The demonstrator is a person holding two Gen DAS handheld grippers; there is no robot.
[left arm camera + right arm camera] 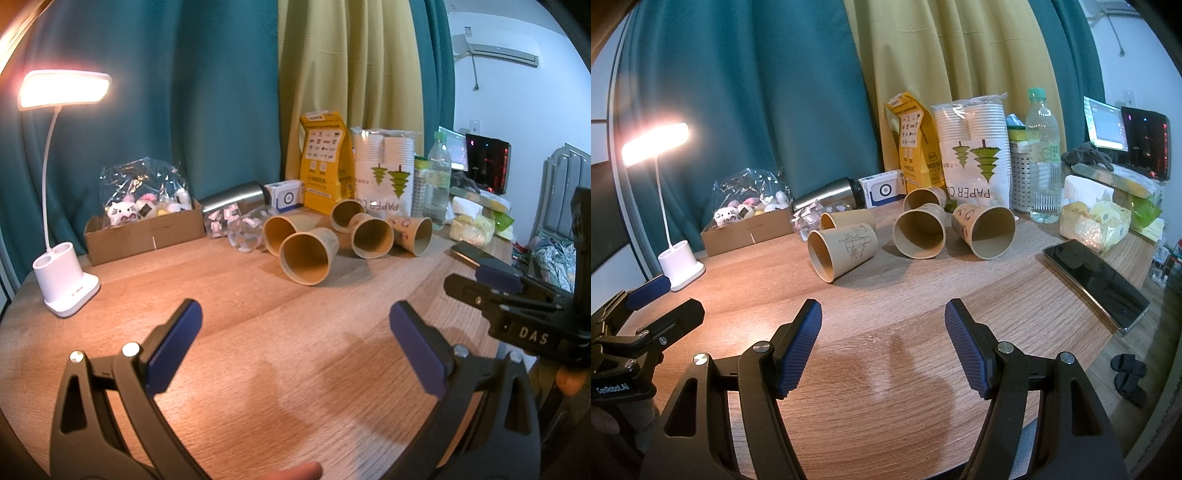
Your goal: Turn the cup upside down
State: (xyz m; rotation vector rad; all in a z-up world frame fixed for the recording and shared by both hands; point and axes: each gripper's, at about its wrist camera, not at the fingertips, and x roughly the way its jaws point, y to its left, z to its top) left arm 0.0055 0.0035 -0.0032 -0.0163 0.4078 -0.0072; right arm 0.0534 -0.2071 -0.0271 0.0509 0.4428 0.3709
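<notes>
Several tan paper cups lie on their sides on the wooden table [221, 332], mouths toward me. The nearest cup [308, 254] [842, 251] has a line drawing on its side. Another cup [371, 236] [919, 234] lies in the middle and a third cup [412, 232] [984, 230] to its right. My left gripper [295, 321] is open and empty, well short of the cups. My right gripper [882, 325] is open and empty, also short of them. Each gripper shows at the edge of the other's view.
A lit white desk lamp [66, 284] stands at the left. A cardboard box [144, 236] of toys, a steel flask [827, 194], a yellow bag [916, 147], a pack of paper cups [975, 155] and a water bottle [1043, 158] line the back. A phone [1097, 280] lies at the right.
</notes>
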